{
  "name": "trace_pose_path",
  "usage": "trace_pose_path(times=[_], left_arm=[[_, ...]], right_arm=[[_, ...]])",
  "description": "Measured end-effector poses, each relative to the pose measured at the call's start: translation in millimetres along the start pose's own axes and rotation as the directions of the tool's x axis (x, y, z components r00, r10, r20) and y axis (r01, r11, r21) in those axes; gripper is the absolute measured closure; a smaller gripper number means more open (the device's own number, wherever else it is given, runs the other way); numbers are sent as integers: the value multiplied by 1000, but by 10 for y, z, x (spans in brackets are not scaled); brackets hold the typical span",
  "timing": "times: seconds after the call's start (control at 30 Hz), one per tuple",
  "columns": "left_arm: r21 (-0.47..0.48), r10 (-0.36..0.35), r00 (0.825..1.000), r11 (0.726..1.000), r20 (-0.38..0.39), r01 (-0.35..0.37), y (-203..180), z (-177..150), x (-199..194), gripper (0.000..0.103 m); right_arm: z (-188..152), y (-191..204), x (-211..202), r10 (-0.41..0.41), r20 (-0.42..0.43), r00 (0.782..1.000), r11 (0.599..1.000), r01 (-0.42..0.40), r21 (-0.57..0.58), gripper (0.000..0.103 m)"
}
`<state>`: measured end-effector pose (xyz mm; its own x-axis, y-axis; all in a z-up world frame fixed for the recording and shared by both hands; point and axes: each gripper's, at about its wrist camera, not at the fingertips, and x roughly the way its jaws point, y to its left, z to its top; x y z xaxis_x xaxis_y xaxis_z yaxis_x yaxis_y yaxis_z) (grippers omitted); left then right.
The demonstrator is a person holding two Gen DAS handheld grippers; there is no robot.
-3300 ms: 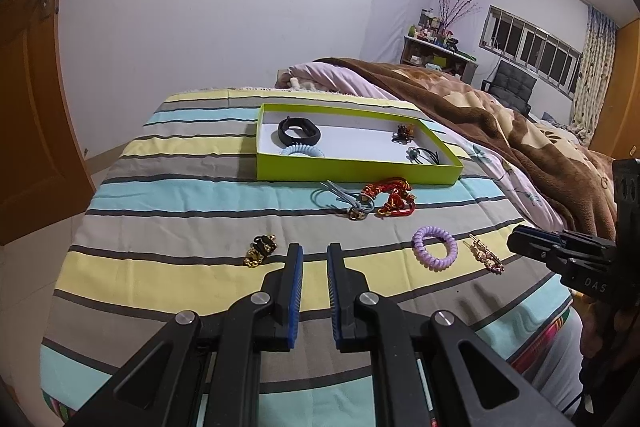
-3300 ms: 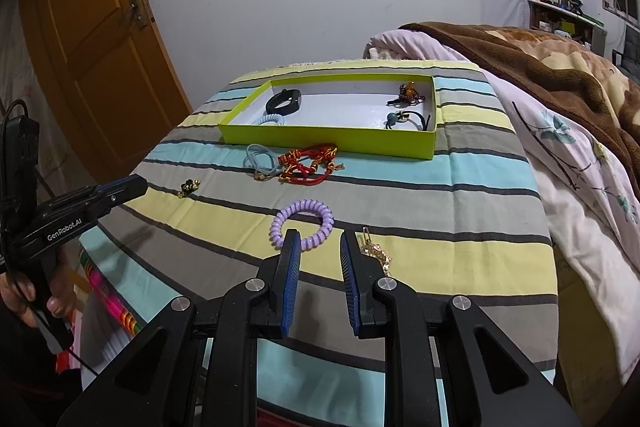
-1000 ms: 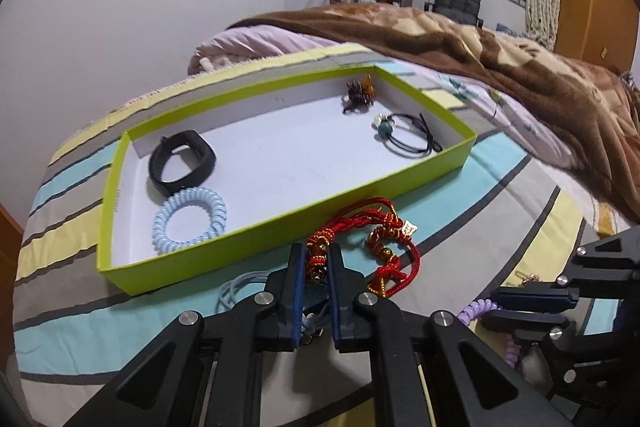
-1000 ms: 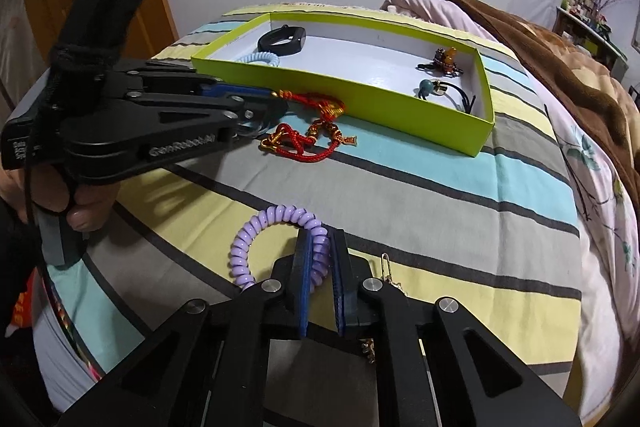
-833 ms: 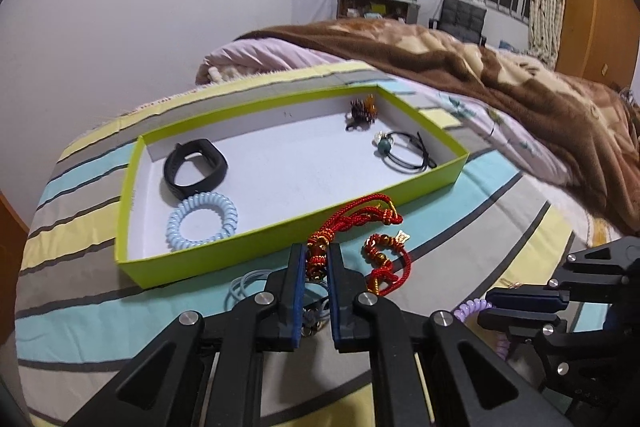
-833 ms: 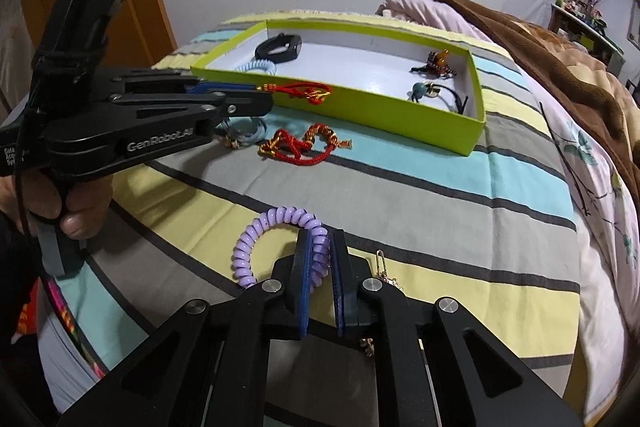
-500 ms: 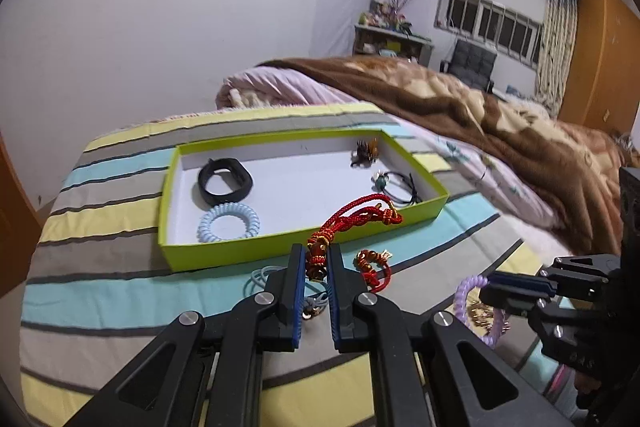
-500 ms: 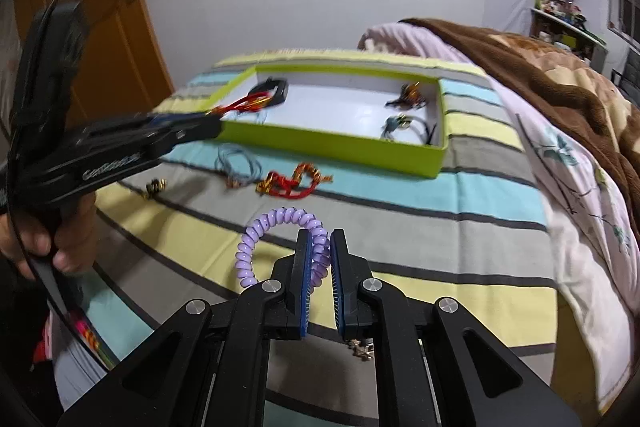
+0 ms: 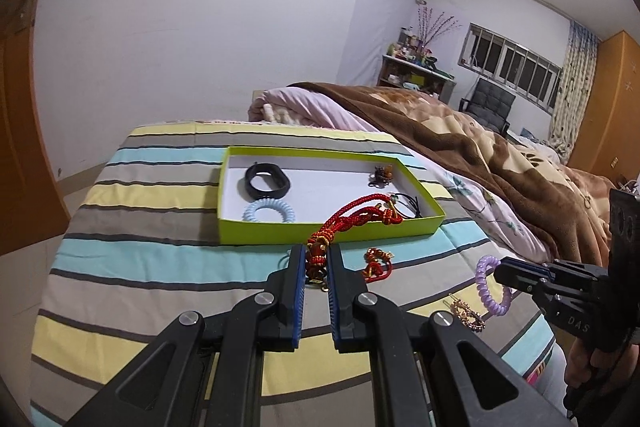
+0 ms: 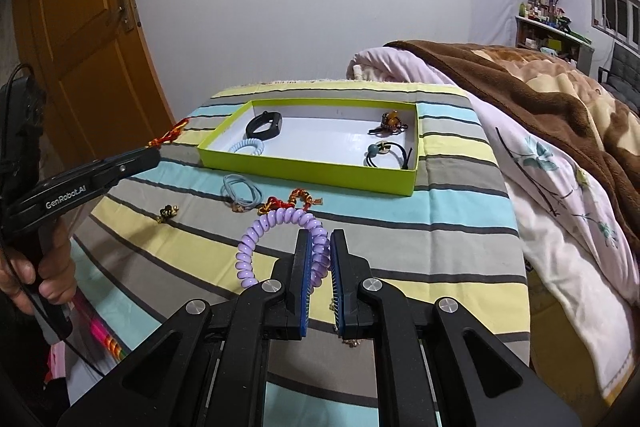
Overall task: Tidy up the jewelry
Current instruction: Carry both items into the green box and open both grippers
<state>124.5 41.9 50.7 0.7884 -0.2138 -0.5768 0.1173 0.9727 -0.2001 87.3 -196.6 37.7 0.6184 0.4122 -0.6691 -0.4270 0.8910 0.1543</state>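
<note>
- We see a striped cloth (image 9: 160, 255) in yellow, grey and pale blue bands covering the bed we work on; beyond it lie a pink quilt (image 10: 560, 195) and a brown blanket (image 9: 480, 147).
- A green tray (image 9: 320, 231) sits toward the far end of the cloth. Inside it: a black band (image 9: 267, 183), a pale blue coil tie (image 9: 269, 213), a small brown charm (image 9: 382, 174) and a black hair tie (image 10: 390, 151).
- Our left gripper (image 9: 316, 267) is clenched on a red cord bracelet (image 9: 352, 217), lifted above the cloth in front of the tray's near wall.
- Our right gripper (image 10: 319, 259) is clenched on a purple coil tie (image 10: 276, 227), held above the cloth.
- On the cloth near the tray: a second red bracelet (image 9: 376, 263), a blue hair band (image 10: 240, 191), a small dark charm (image 10: 166, 213), a gold clip (image 9: 466, 315).
- Room: white wall, wooden door (image 10: 80, 47) at left, window (image 9: 512, 67) with curtain, cluttered shelf (image 9: 416, 67), dark chair (image 9: 486, 105).
</note>
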Motion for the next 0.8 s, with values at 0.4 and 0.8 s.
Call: trace_pose_path(times=[0.4,0.8], left_arm=[[-15,69,998,997,-11,-70,166,122,113,93],[22,140,989,990,-46,-139,306,430,592,93]], right_arm=[[154,-73,91,-1,10,1000,1000,2,-13,94],[575,-308,445,-33,19,999,999,33,-12,94]])
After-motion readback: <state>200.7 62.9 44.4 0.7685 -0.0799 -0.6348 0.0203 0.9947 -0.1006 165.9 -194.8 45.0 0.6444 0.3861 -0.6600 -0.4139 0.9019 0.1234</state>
